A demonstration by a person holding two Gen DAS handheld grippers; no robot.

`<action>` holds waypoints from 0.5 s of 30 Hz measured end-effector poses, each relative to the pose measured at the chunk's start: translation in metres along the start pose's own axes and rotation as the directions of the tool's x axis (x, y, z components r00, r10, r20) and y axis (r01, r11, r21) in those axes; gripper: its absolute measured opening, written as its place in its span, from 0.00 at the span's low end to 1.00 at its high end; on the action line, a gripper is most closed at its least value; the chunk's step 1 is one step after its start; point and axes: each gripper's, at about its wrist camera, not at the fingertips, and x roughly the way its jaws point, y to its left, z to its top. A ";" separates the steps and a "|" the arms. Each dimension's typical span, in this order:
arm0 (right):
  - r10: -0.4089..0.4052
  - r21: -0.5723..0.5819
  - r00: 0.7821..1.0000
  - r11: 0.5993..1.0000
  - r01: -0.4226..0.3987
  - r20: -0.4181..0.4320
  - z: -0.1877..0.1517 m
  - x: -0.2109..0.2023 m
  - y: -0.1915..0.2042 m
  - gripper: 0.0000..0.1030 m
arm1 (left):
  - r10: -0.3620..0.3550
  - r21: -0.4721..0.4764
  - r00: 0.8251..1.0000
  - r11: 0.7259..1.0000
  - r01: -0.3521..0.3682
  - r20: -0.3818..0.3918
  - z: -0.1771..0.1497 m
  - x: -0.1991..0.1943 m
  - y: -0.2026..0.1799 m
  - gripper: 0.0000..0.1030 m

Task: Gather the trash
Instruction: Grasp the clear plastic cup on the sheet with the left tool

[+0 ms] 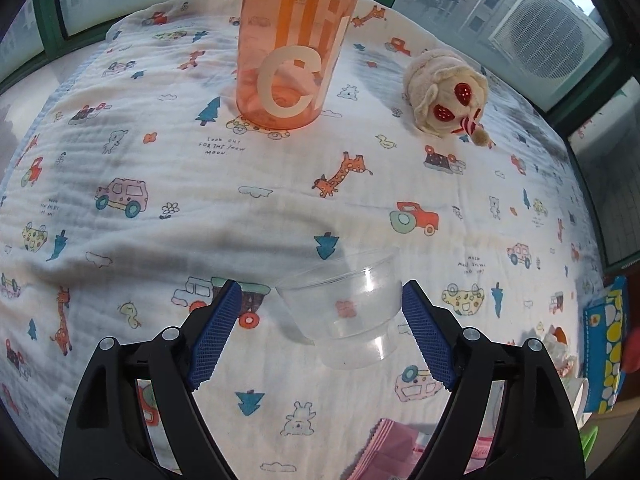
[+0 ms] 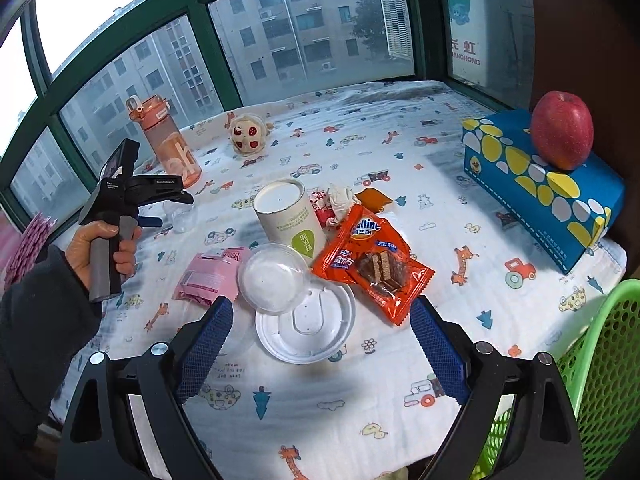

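Left wrist view: left gripper (image 1: 322, 320) spread wide around the clear plastic cup (image 1: 344, 312), pads not touching it; right gripper (image 2: 322, 334) gapes empty over the white lid (image 2: 306, 326) mid-table, beside the orange wrapper (image 2: 372, 264)

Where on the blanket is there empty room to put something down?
Bare blanket lies between the orange wrapper and the blue tissue box, and nearer, just past the white lid. It is crowded around the paper cup, where wrappers, lids and the pink packet pile together.
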 end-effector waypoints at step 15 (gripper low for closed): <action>0.037 -0.041 0.998 0.998 -0.039 -0.042 0.006 0.035 0.021 0.84 | -0.079 0.011 0.997 0.997 0.079 0.018 -0.002 -0.001 0.002 0.61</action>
